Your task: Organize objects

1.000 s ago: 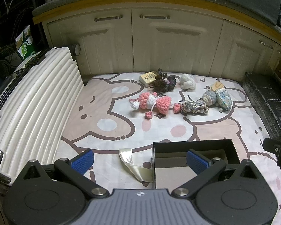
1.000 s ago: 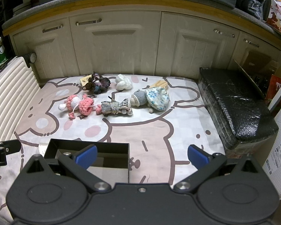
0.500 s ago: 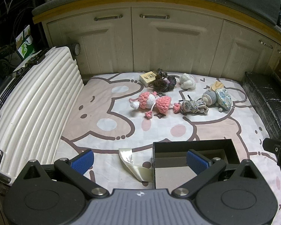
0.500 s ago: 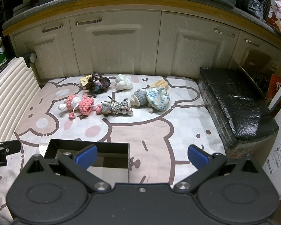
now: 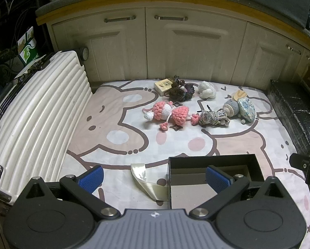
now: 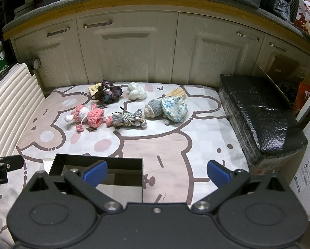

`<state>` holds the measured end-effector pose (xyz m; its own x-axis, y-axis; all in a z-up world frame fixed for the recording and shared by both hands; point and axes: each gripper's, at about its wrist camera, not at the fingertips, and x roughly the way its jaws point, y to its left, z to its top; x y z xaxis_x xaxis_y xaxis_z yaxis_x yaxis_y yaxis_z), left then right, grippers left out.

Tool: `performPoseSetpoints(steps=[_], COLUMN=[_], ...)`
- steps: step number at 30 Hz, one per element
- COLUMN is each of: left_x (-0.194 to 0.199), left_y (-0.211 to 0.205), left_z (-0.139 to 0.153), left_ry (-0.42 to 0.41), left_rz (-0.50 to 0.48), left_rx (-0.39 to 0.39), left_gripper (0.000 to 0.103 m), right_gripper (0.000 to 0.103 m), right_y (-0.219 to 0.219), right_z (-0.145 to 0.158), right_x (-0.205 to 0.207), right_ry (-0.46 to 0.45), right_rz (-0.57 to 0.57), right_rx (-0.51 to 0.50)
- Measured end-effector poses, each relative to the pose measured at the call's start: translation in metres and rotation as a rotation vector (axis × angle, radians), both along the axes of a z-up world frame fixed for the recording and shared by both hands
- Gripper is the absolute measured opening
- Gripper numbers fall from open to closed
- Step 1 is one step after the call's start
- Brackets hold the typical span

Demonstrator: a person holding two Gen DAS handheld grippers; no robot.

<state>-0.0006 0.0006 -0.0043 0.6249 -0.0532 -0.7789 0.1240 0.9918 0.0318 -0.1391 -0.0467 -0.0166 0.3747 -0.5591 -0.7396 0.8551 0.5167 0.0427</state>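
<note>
Across the middle of both views lay the cartoon-printed sheet (image 5: 117, 112), pale pink and white with brown outlines, backed along the upper frame by a run of cream cabinet doors (image 5: 196, 47). A ribbed white suitcase (image 5: 34, 116) stood along the left edge of the left wrist view. A black wrapped block (image 6: 260, 112) occupied the right side of the right wrist view, touching the sheet's edge.

In the lower centre of the left wrist view sat the open black box (image 5: 214, 164), upright, with a curled strip of clear film (image 5: 143, 176) just beside its left wall.

The left gripper (image 5: 155, 177) was spread wide and held nothing; its right blue pad (image 5: 217, 178) showed in front of the box, its left pad over the sheet. The right gripper (image 6: 157, 171) was likewise spread wide and held nothing, its left pad in front of the same box at lower left of its view.

The toys lay in a loose cluster in the upper centre, well apart from the box. In order of size: a pink crochet doll (image 5: 167, 114); a grey doll with floral hat (image 5: 240, 108); a striped rope toy (image 5: 214, 118) between those two; a dark yarn bundle (image 5: 179, 90); a white yarn ball (image 5: 206, 90); and a small cream card box (image 5: 163, 85) touching the dark bundle.
</note>
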Motion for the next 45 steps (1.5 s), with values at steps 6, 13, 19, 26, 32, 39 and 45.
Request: performPoseSetpoints(steps=[6,13,19,26,32,39,45], left_x=[-0.003,-0.002,-0.002,-0.001,-0.001,-0.003,-0.001], left_y=[-0.001,0.000,-0.001,-0.001,0.000,0.002,-0.001], left_z=[-0.001,-0.001,-0.002,-0.002,-0.002,0.005,0.020], left_ry=[0.001,0.002,0.002,0.004,0.005,-0.019,-0.047], left_rz=[-0.006,-0.010,-0.015,-0.020,-0.025,-0.023,-0.110], left_rx=[0.000,-0.001,-0.003,-0.003,-0.004,-0.022,-0.037], left_gripper=[0.103,0.103,0.103,0.103,0.103,0.103,0.103], right_gripper=[0.103,0.103,0.103,0.103,0.103,0.103,0.103], right_y=[0.001,0.001,0.001,0.001,0.002,0.001,-0.004], right_z=[-0.001,-0.001,-0.001,-0.001,-0.001,-0.003,0.011], right_x=[0.002,0.000,0.000,0.000,0.000,-0.002,-0.010], right_ry=[-0.002,-0.003,-0.005,-0.005,-0.007,-0.021,-0.081], right_rz=[-0.002,-0.004,-0.009,-0.011,-0.014,-0.030,-0.075], right_rx=[0.001,0.002,0.001,0.002,0.001,-0.012,-0.037])
